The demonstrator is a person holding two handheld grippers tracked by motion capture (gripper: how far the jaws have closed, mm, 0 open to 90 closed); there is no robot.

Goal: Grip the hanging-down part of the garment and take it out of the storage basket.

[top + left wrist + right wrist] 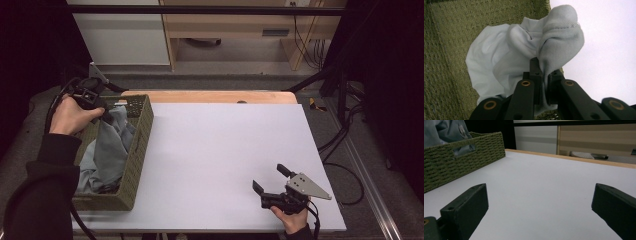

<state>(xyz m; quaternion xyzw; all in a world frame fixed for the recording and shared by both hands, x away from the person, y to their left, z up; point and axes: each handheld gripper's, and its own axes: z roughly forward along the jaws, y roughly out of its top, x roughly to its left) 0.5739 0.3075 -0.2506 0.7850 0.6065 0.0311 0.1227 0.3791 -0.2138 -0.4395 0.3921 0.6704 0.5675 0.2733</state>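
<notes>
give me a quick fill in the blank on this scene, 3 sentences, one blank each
1. The left gripper is shut on a fold of grey ____.
2. The cloth lies in a green woven ____.
3. The right gripper rests over the white table with its jaws ____.

Missing words: cloth; basket; open

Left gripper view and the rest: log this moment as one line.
left gripper: shut on pale grey cloth | woven green basket: holds cloth | right gripper: open, idle
</notes>
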